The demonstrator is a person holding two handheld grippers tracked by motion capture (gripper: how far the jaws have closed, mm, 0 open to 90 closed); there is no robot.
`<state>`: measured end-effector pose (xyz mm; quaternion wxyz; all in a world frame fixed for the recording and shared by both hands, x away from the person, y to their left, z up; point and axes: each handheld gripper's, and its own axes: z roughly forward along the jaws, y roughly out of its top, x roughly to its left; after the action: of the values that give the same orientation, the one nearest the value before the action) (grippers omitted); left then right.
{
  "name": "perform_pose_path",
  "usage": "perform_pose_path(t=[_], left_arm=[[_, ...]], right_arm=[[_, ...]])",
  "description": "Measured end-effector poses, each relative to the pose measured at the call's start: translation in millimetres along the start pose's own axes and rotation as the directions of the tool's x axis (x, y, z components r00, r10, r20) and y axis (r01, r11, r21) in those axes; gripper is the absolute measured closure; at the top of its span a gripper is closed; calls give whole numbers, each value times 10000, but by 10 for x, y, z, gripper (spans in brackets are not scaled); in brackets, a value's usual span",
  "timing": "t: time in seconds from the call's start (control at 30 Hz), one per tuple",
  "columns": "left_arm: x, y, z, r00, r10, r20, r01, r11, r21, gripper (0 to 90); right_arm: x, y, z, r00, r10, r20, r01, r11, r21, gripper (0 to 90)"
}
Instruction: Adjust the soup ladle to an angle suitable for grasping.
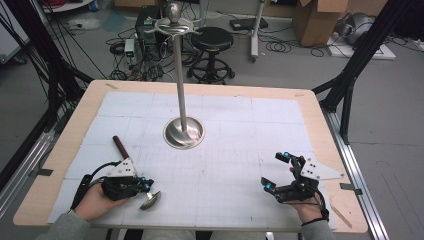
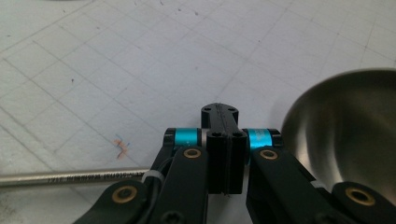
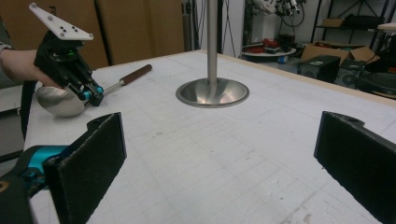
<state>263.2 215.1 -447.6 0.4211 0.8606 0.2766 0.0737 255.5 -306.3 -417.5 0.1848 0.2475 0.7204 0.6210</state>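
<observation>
In the high view, the left gripper (image 1: pixel 145 186) lies low on the table (image 1: pixel 65 150), its fingers pressed together over a ladle (image 1: pixel 131 170): bowl near the front edge, brown handle pointing away toward the far left. The right gripper (image 1: pixel 277 172) rests at the right, fingers wide apart and empty. A metal stand (image 1: pixel 183 131) rises mid-table.

The left gripper view has the fingers (image 2: pixel 224 140) fully together above the ladle's steel shaft (image 2: pixel 70 177), the bowl (image 2: pixel 345 130) just beside them; whether they pinch it, I cannot tell.

In the right gripper view, both fingers (image 3: pixel 93 158) stand wide apart, nothing between them.
</observation>
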Motion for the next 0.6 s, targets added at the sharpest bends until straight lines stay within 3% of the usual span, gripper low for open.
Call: perform_pose_path(t=[0.23,0.6], left_arm=[[-25,-4,-4,9999,155,-69,-155,9999,24,899],[-39,-62,-71,9994,252,231,-251,9997,-43,899]], right_arm=[[-2,-6,6,10000,29,5,-29,10000,49,12],[-6,-12,8,10000,70,-21,-70,9999,81,12]])
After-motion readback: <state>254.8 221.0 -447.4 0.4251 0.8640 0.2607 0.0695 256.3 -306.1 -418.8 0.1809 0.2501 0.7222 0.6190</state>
